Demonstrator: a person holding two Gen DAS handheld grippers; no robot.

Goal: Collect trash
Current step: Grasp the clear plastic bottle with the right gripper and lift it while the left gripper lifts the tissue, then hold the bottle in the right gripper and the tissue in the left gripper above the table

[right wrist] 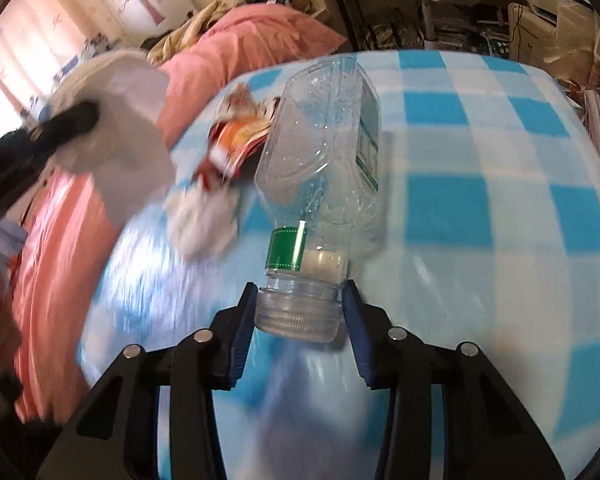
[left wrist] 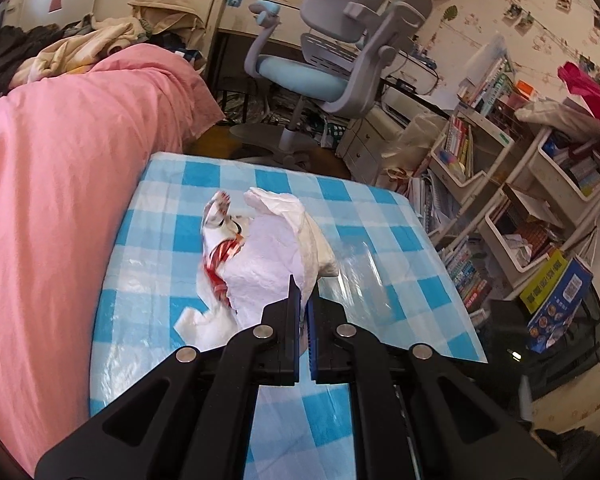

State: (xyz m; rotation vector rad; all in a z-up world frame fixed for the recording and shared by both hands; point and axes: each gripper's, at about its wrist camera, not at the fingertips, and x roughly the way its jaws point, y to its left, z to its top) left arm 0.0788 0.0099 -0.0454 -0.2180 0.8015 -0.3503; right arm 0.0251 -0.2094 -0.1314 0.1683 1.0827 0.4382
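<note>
My left gripper [left wrist: 304, 292] is shut on a white plastic bag [left wrist: 276, 256], which hangs crumpled over the blue-checked table [left wrist: 380, 208]. Behind the bag lies a red-and-white wrapper [left wrist: 220, 248]. In the right wrist view a clear plastic bottle [right wrist: 320, 152] with a green label points its capped neck towards me. My right gripper [right wrist: 300, 300] is shut on that neck, one pad pressing on each side. The bottle looks sharp while the table [right wrist: 500, 160] under it is blurred. The wrapper [right wrist: 236, 136] and a white crumpled tissue [right wrist: 204, 216] lie left of the bottle. The left gripper [right wrist: 92, 112] with the bag [right wrist: 132, 140] shows at upper left.
A bed with a pink quilt [left wrist: 60, 180] borders the table's left side. A grey and blue desk chair [left wrist: 320, 72] stands beyond the far edge. Shelves crammed with books [left wrist: 500, 200] fill the right, and a dark bin [left wrist: 560, 340] sits by the table's right edge.
</note>
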